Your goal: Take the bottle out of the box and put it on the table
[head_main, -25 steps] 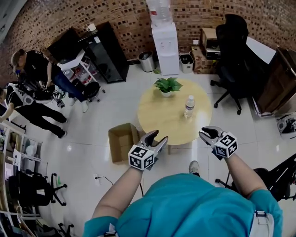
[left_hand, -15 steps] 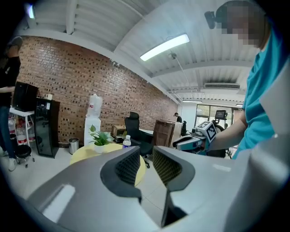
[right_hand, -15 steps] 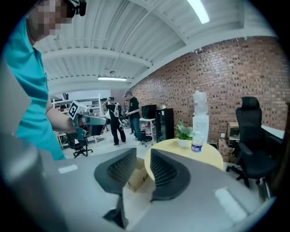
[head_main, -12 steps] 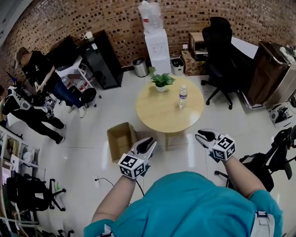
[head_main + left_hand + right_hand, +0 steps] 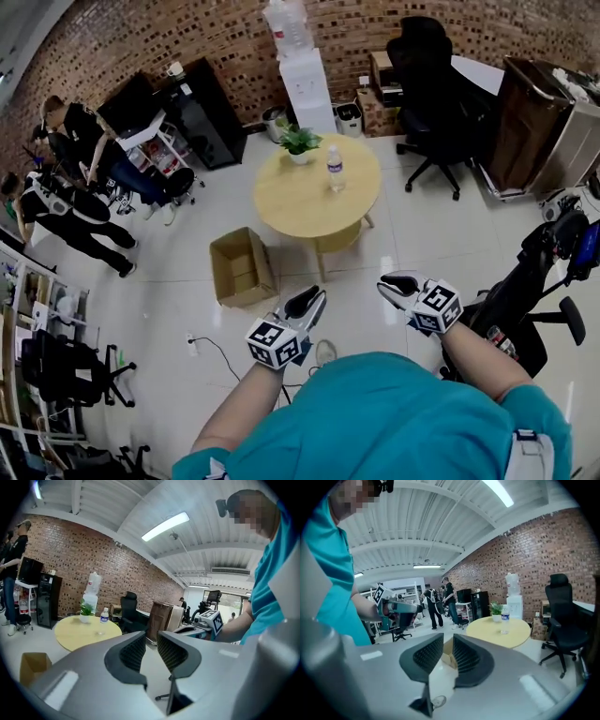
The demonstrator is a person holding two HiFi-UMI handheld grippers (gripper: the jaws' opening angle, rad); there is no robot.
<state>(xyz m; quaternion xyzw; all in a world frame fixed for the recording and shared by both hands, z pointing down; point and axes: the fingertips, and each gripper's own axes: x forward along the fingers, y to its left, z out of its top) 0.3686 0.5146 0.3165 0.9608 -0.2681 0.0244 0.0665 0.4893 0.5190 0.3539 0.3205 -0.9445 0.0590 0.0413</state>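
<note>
A clear water bottle (image 5: 335,167) stands upright on the round yellow table (image 5: 300,206), seen small in the left gripper view (image 5: 104,617) and the right gripper view (image 5: 505,616). The open cardboard box (image 5: 239,269) sits on the floor left of the table. Both grippers hang over the floor, well short of the table. My left gripper (image 5: 309,298) has just been closing; a narrow gap shows between its pads (image 5: 133,651) with nothing in it. My right gripper (image 5: 394,284) has also just been closing, and its jaws stand apart and empty.
A potted plant (image 5: 298,141) stands on the table's far side. A water dispenser (image 5: 302,75) and a black office chair (image 5: 427,56) stand by the brick wall. People (image 5: 66,187) work at the left. A dark wheeled chair (image 5: 525,291) is close at the right.
The table, bottle and box have drawn away toward the top of the head view as both grippers backed off. Both grippers' jaws have narrowed.
</note>
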